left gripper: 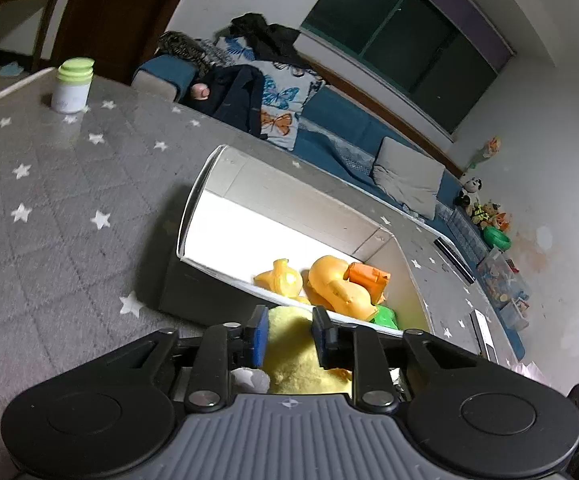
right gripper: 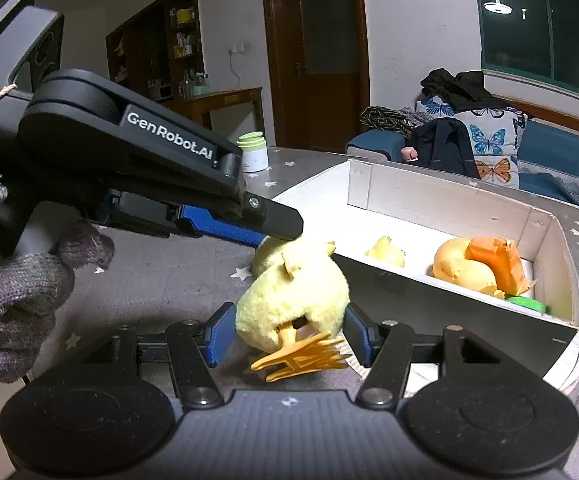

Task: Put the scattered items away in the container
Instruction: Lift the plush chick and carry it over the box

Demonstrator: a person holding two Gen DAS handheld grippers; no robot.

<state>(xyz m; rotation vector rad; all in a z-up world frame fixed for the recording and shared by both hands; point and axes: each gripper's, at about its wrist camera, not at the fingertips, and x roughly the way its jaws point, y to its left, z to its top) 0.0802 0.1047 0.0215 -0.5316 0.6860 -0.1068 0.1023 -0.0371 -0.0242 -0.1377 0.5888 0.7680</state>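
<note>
A yellow plush chick with orange feet is held just in front of the near wall of the white box. My right gripper is shut on its body, blue pads against both sides. My left gripper comes in from the left and is shut on its head. In the left wrist view the chick fills the narrow gap of the left gripper. The box holds orange toys, a small yellow toy and a green piece.
A white bottle with a green lid stands at the far side of the grey star-patterned table. A gloved hand holds the left gripper. Behind the table runs a blue sofa with cushions and clothes.
</note>
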